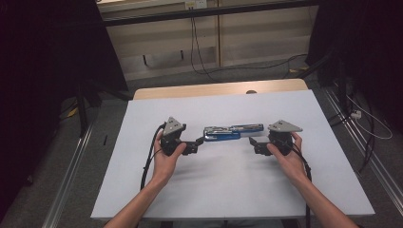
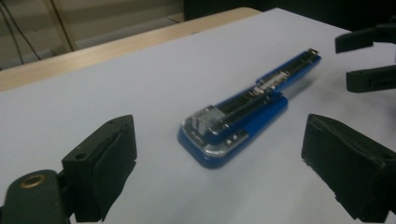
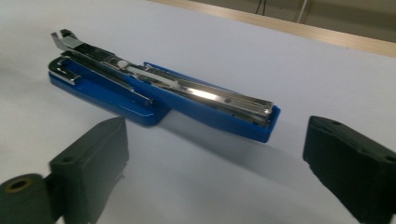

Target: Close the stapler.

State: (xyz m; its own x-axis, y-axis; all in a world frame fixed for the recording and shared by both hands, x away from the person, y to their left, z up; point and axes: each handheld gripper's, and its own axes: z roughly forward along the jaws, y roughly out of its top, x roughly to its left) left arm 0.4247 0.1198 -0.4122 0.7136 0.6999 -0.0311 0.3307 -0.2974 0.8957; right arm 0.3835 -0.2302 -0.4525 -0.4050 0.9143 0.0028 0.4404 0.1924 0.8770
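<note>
A blue stapler (image 1: pixel 233 131) lies swung open and flat on the white tabletop (image 1: pixel 218 190), its metal staple channel facing up. My left gripper (image 1: pixel 196 144) is just off its left end, pointing right. Its jaws are open with nothing between them. In the left gripper view the stapler (image 2: pixel 238 121) lies a little ahead of the spread jaws of the left gripper (image 2: pixel 219 176). My right gripper (image 1: pixel 254 144) faces the stapler's right end, open and empty. In the right gripper view the stapler (image 3: pixel 163 93) lies just ahead of the right gripper (image 3: pixel 219 168).
The white top covers a wooden table whose bare strip (image 1: pixel 214 89) shows along the far edge. Cables (image 1: pixel 197 52) trail over the floor behind it. Dark curtains (image 1: pixel 52 57) hang at both sides. Metal floor rails (image 1: pixel 71 171) run along the table.
</note>
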